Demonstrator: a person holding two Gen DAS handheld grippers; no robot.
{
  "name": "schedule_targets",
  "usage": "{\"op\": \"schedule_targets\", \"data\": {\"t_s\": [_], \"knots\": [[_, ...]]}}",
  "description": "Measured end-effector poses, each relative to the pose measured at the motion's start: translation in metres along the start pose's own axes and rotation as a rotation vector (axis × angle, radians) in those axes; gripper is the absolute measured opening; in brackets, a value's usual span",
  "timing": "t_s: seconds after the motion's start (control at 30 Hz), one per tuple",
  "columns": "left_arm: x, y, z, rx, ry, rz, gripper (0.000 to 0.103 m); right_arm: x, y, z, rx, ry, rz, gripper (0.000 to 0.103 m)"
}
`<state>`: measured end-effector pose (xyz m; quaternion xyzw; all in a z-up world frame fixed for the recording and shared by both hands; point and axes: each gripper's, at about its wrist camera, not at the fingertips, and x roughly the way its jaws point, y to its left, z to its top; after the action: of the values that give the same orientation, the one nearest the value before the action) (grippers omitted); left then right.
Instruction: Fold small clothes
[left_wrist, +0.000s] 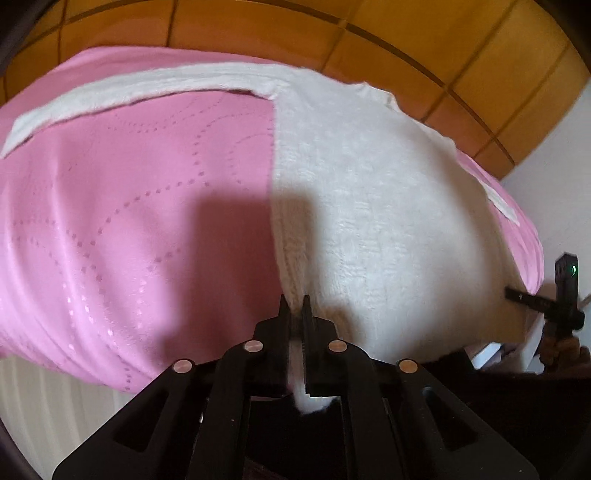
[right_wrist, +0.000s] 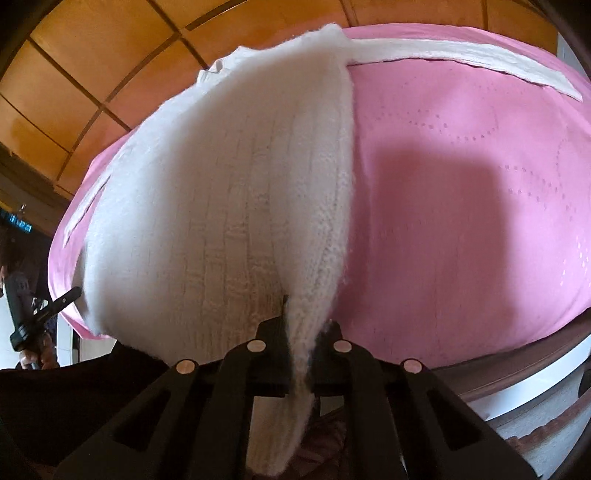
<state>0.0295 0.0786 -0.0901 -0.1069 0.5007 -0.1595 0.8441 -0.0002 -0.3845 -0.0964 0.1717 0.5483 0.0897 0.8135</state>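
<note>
A white knitted garment (left_wrist: 369, 206) lies spread on a pink bedsheet (left_wrist: 129, 206), one long sleeve stretched out along the far side. My left gripper (left_wrist: 295, 308) is shut on the garment's near edge, with white knit pinched between its fingers. In the right wrist view the same garment (right_wrist: 221, 199) lies on the pink sheet (right_wrist: 461, 192). My right gripper (right_wrist: 304, 325) is shut on a bunched fold of its hem, which hangs down through the jaws. The right gripper (left_wrist: 565, 295) shows at the right edge of the left wrist view; the left gripper (right_wrist: 40, 314) shows at the left edge of the right wrist view.
An orange wooden panelled wall (left_wrist: 406, 33) rises behind the bed. The bed's dark frame (right_wrist: 517, 369) runs along the near right edge, with white floor beyond. A pale wall (left_wrist: 554, 155) stands at the right.
</note>
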Motion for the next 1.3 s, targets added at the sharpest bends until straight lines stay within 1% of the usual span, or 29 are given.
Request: {"op": "schedule_targets", "data": {"t_s": [0.03,0.07,0.1,0.13,0.17,0.2,0.27,0.33,0.4,0.43,0.47,0.5,0.57,0.63,0.7,0.83,0.9,0.93,0.97,1.03,1.07,1.1,1.13,1.17,1.2,1.23,1.3], "knots": [[-0.004,-0.001,0.004,-0.002,-0.021,0.003,0.010,-0.002,0.001,0.002,-0.009,0.000,0.015,0.006],[-0.007,-0.001,0.008,-0.002,-0.039,0.005,0.024,-0.006,0.000,0.004,-0.015,0.004,0.043,0.012],[-0.011,-0.003,0.013,0.000,-0.063,0.008,0.035,-0.012,-0.002,0.005,-0.012,0.002,0.073,0.015],[-0.018,-0.005,0.019,-0.002,-0.110,0.018,0.060,-0.018,-0.005,0.010,0.003,-0.020,0.078,0.036],[-0.025,-0.007,0.024,-0.005,-0.153,0.023,0.070,-0.026,-0.010,0.016,0.024,-0.054,0.069,0.052],[-0.027,-0.010,0.031,-0.004,-0.185,0.023,0.071,-0.029,-0.019,0.021,0.044,-0.082,0.057,0.052],[-0.021,-0.020,0.047,0.016,-0.195,0.018,0.070,-0.036,-0.039,0.035,0.121,-0.137,0.045,0.053],[-0.008,-0.029,0.061,0.008,-0.208,0.030,0.070,-0.036,-0.068,0.052,0.236,-0.199,0.016,0.055],[0.008,-0.039,0.074,0.000,-0.198,0.013,0.070,-0.033,-0.093,0.067,0.323,-0.233,-0.008,0.054],[0.014,-0.043,0.078,-0.002,-0.196,0.014,0.070,-0.032,-0.112,0.078,0.388,-0.266,-0.027,0.052],[0.020,-0.049,0.082,0.002,-0.194,0.010,0.071,-0.033,-0.128,0.084,0.436,-0.289,-0.030,0.051],[0.026,-0.056,0.086,0.018,-0.192,0.006,0.071,-0.031,-0.149,0.096,0.509,-0.325,-0.025,0.050],[0.037,-0.067,0.088,0.039,-0.185,0.015,0.071,-0.029,-0.176,0.114,0.604,-0.374,-0.042,0.049],[0.049,-0.073,0.093,0.054,-0.161,0.024,0.070,-0.025,-0.208,0.134,0.718,-0.417,-0.033,0.043],[0.061,-0.075,0.094,0.058,-0.137,0.032,0.070,-0.023,-0.227,0.155,0.772,-0.448,-0.052,0.042],[0.081,-0.073,0.095,0.035,-0.090,0.048,0.070,-0.019,-0.253,0.195,0.819,-0.473,-0.117,0.042],[0.089,-0.074,0.094,0.026,-0.079,0.061,0.071,-0.019,-0.264,0.207,0.838,-0.477,-0.143,0.042],[0.091,-0.075,0.094,0.030,-0.077,0.067,0.070,-0.020,-0.273,0.214,0.846,-0.474,-0.149,0.039],[0.092,-0.077,0.093,0.038,-0.077,0.074,0.071,-0.021,-0.280,0.218,0.847,-0.467,-0.167,0.029],[0.093,-0.080,0.093,0.056,-0.071,0.084,0.073,-0.024,-0.283,0.230,0.822,-0.428,-0.272,0.006],[0.093,-0.080,0.093,0.060,-0.069,0.084,0.073,-0.028,-0.283,0.234,0.805,-0.423,-0.325,0.005],[0.094,-0.081,0.094,0.061,-0.069,0.085,0.073,-0.034,-0.292,0.230,0.794,-0.432,-0.366,0.005],[0.097,-0.080,0.095,0.061,-0.065,0.087,0.073,-0.041,-0.296,0.229,0.794,-0.446,-0.436,0.005],[0.098,-0.081,0.095,0.063,-0.064,0.089,0.073,-0.043,-0.301,0.227,0.815,-0.444,-0.478,0.005],[0.098,-0.082,0.095,0.066,-0.064,0.091,0.073,-0.046,-0.308,0.224,0.853,-0.448,-0.494,0.005],[0.098,-0.081,0.095,0.069,-0.064,0.093,0.073,-0.048,-0.312,0.221,0.881,-0.458,-0.474,0.005],[0.097,-0.080,0.095,0.066,-0.068,0.089,0.073,-0.049,-0.307,0.227,0.867,-0.460,-0.469,0.005]]}}
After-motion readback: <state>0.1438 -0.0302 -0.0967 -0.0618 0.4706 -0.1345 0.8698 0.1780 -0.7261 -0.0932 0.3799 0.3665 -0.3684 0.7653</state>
